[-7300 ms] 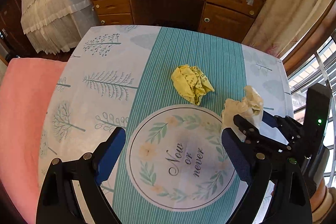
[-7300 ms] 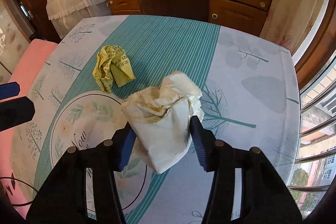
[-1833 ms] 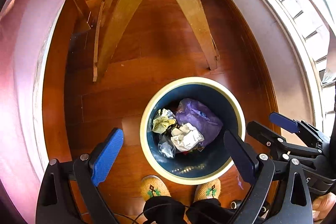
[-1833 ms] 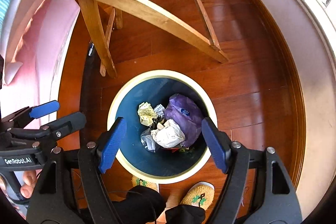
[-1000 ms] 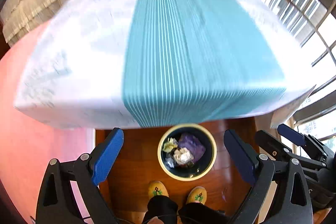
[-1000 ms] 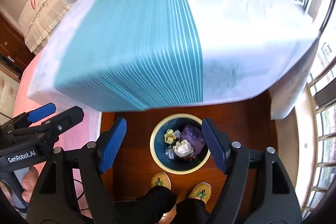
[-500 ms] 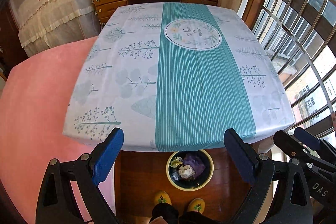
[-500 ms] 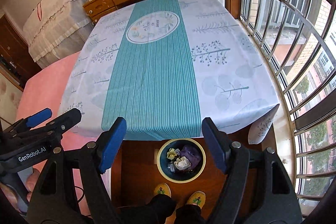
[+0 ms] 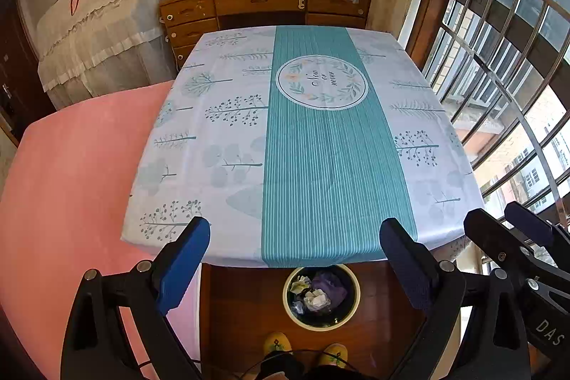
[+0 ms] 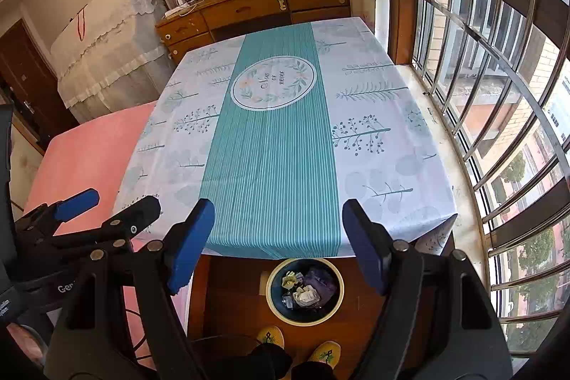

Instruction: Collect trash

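Crumpled trash lies in the round bin.

- The left gripper is held high, pointing forward and tilted down, its jaws spread wide with nothing between them.
- Its blue pads face each other across the wide gap.
- The right gripper is held at a like height and tilt, jaws also spread wide and empty.
- In the left wrist view, the right gripper shows at the right edge; in the right wrist view, the left gripper shows at the left edge: the two are side by side, apart.
- The person's feet, in yellow patterned slippers, stand below both grippers.
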`<state>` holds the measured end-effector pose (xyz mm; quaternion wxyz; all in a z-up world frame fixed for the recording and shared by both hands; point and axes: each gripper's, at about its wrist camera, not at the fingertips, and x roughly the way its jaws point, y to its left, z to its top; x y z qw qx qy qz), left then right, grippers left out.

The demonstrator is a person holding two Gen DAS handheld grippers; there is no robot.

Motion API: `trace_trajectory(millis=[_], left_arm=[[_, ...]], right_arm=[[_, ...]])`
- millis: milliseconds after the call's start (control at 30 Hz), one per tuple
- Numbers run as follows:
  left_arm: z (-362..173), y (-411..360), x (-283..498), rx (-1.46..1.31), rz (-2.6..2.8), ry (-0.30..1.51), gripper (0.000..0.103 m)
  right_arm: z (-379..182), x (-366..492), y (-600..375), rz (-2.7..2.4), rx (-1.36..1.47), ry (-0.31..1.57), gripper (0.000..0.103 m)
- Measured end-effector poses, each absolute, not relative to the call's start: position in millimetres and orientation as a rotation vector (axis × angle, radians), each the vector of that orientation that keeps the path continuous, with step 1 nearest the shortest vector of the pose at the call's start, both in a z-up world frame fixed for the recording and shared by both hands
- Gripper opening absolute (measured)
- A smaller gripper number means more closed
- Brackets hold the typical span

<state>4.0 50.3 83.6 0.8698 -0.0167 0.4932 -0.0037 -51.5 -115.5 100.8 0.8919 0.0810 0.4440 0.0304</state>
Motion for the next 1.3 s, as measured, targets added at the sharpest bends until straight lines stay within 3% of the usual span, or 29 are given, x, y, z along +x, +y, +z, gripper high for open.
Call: trace_trajectory(millis=[1300], left_arm=[[90.4, 50.0, -4.5, -0.046, 0.033, 0.986, 0.097]], right_arm=[[109.1, -57.0, -114.7, 0.073, 0.153, 0.877, 0.072]])
